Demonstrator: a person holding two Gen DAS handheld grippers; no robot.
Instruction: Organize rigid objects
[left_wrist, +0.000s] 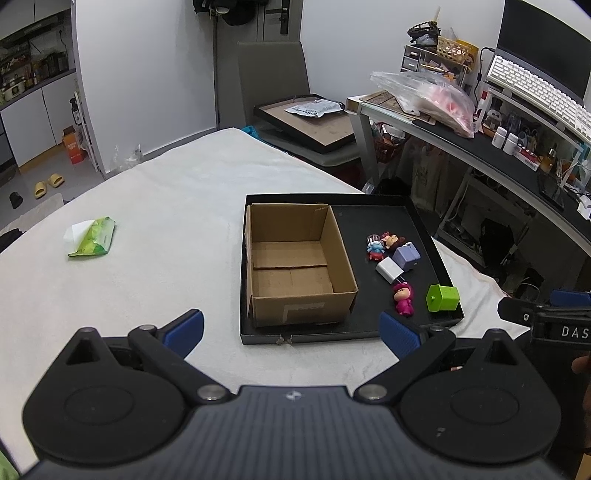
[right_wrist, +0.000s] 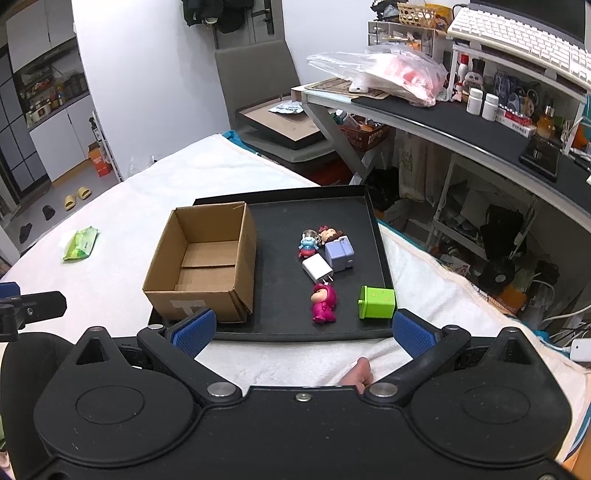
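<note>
Landmark: shallow black square tray (right_wrist: 384, 258) on the white towel-covered bed (right_wrist: 184, 192); all places below are relative to it.

Container: open brown cardboard box (right_wrist: 207, 266) fills the tray's left half; nothing visible inside it.

Small things: all lie loose on the tray's bare right half, none in the box.

Green block: bright green plastic cube with a stub on one side (right_wrist: 376, 302), at the tray's near right corner. Probably light and stiff, with flat faces; pinch across two opposite flat sides.

Pink figure: magenta toy figure lying on its back (right_wrist: 324, 303), just left of the green cube. Likely hard and rounded, so it may slip; take it across the body, not the head.

White plug: white cuboid charger with metal prongs (right_wrist: 317, 266), mid-tray, beside the pale purple boxy adapter (right_wrist: 340, 253). Both look rigid; grip the flat sides, clear of the prongs.

Far figures: blue-and-red toy figure (right_wrist: 308, 246) and brown-haired toy figure (right_wrist: 328, 233), close together beyond the chargers; crowded, so best left for later.

Right gripper (right_wrist: 302, 330): jaws spread wide, holding nothing, hovering over the tray's near edge, pointing at the toys.

Left gripper (left_wrist: 291, 328): jaws likewise wide apart and empty, near the tray's front edge, facing the box.
</note>
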